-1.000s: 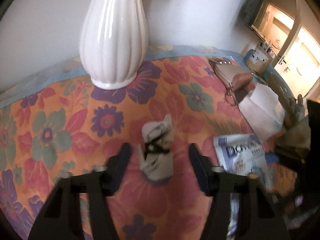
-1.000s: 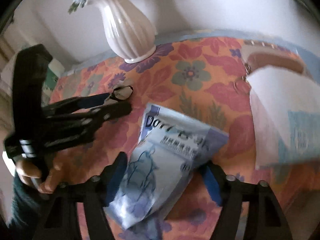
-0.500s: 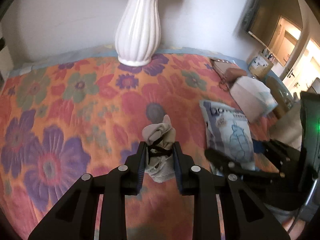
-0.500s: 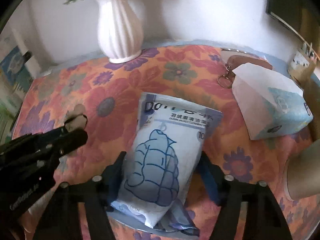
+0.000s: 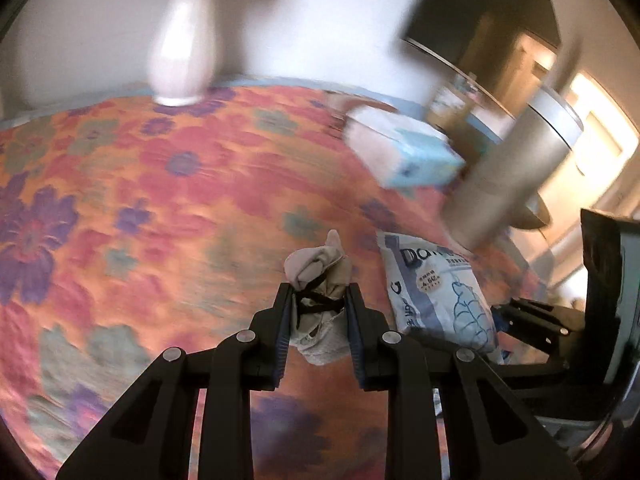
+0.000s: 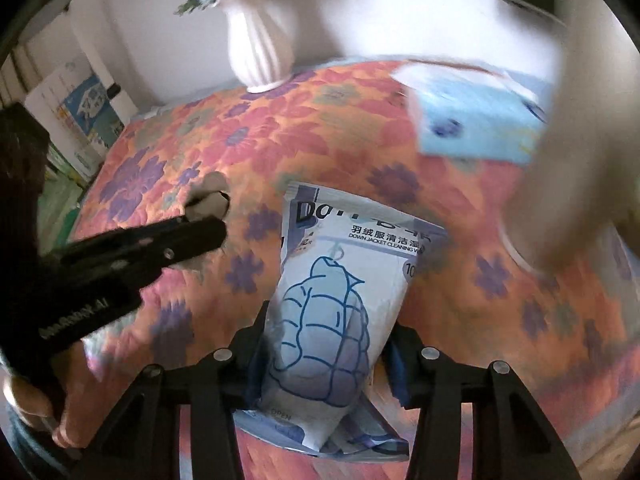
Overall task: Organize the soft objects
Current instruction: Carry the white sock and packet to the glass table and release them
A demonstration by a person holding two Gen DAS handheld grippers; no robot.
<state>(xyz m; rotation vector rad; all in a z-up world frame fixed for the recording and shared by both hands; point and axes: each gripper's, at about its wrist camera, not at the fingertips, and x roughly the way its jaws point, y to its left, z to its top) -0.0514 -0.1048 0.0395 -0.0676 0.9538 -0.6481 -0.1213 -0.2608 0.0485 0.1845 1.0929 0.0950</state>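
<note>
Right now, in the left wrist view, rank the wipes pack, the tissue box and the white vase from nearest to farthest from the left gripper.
1. Wipes pack: just right of the left gripper, which is shut on the tied cloth bundle.
2. Tissue box: farther back, to the right.
3. White vase: farthest, at the back left by the wall.

Blurred vase (image 5: 182,46), tissue box (image 5: 416,152).
</note>
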